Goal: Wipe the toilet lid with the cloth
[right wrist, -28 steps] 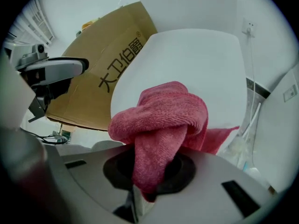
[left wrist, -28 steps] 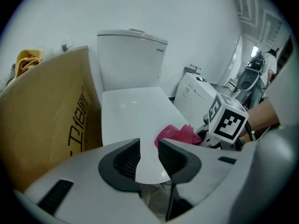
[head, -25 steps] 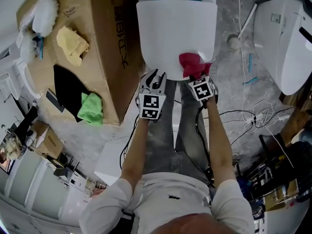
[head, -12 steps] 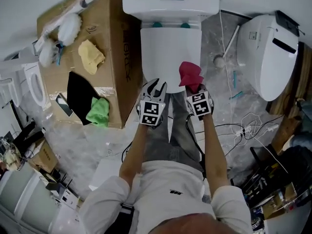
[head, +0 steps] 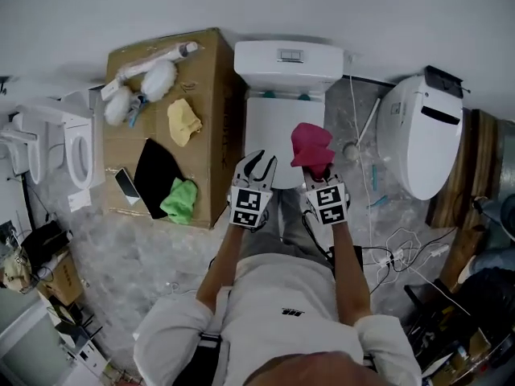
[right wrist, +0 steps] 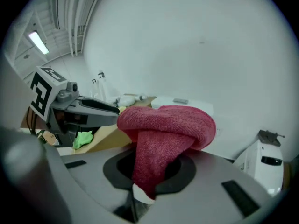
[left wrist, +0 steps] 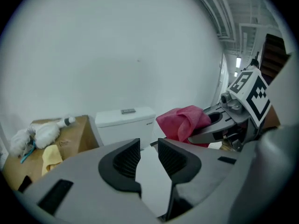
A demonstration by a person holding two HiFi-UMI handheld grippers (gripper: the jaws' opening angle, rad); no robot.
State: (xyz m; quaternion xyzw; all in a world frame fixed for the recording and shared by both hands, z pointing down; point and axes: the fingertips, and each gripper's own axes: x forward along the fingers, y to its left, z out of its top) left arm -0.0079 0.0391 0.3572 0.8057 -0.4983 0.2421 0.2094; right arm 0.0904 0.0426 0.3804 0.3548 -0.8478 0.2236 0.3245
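Observation:
The white toilet stands against the wall with its tank (head: 288, 59) behind and its closed lid (head: 269, 131) in front. My right gripper (head: 319, 170) is shut on a red cloth (head: 311, 145), bunched and hanging over the lid's right side; whether it touches the lid I cannot tell. From the right gripper view the cloth (right wrist: 163, 125) bulges out of the jaws. My left gripper (head: 257, 165) hovers at the lid's front edge, open by a narrow gap (left wrist: 148, 148) and holding nothing. Through the left gripper view I see the cloth (left wrist: 182, 121) and the tank (left wrist: 124, 122).
A cardboard box (head: 211, 95) left of the toilet carries a yellow cloth (head: 183, 121), a green cloth (head: 181, 200), a black cloth (head: 153, 166) and white dusters (head: 149, 83). A second white toilet unit (head: 420, 135) stands right; a brush (head: 354, 147) and cables (head: 402, 252) lie on the floor.
Both grippers have pulled back toward me and risen off the lid, the right one taking the red cloth with it. The head view has widened to show the whole toilet and wall.

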